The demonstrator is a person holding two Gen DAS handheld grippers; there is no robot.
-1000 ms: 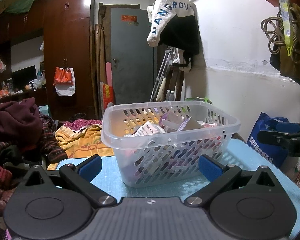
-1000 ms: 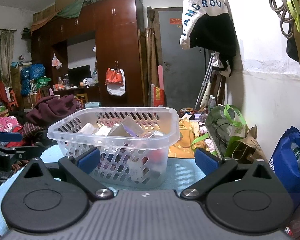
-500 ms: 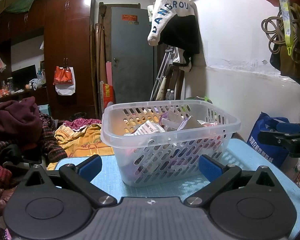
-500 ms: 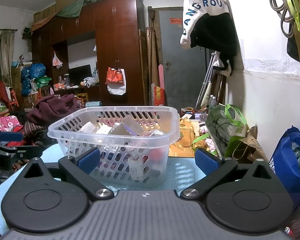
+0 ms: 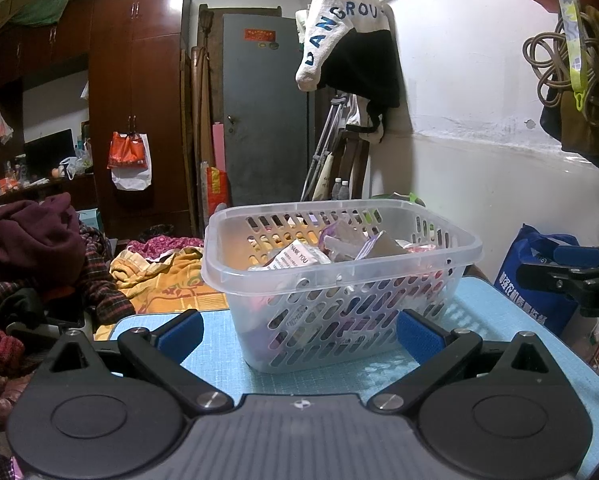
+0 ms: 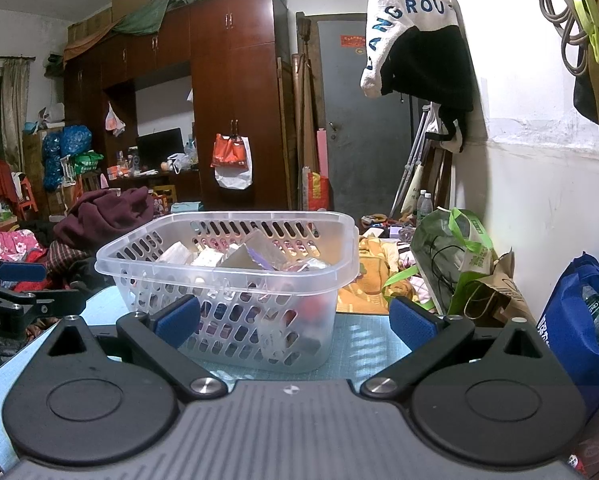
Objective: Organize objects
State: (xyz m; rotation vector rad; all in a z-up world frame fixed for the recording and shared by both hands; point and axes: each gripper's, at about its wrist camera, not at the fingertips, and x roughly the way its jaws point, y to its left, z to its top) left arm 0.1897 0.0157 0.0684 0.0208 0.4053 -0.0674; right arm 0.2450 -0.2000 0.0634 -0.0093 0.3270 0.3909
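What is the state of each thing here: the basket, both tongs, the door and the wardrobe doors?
Basket: upright on the blue mat, holding packets, no lid.
Left tongs: open, empty, apart from the basket.
Right tongs: open, empty.
Grey door: closed.
Wardrobe doors: closed.
White and black garment: hanging on the wall.

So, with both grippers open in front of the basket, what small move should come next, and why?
Probably ease the left gripper forward and up over the basket rim. Both grippers are open and empty, the right gripper too, and the packets to sort all lie inside the basket on the blue mat.
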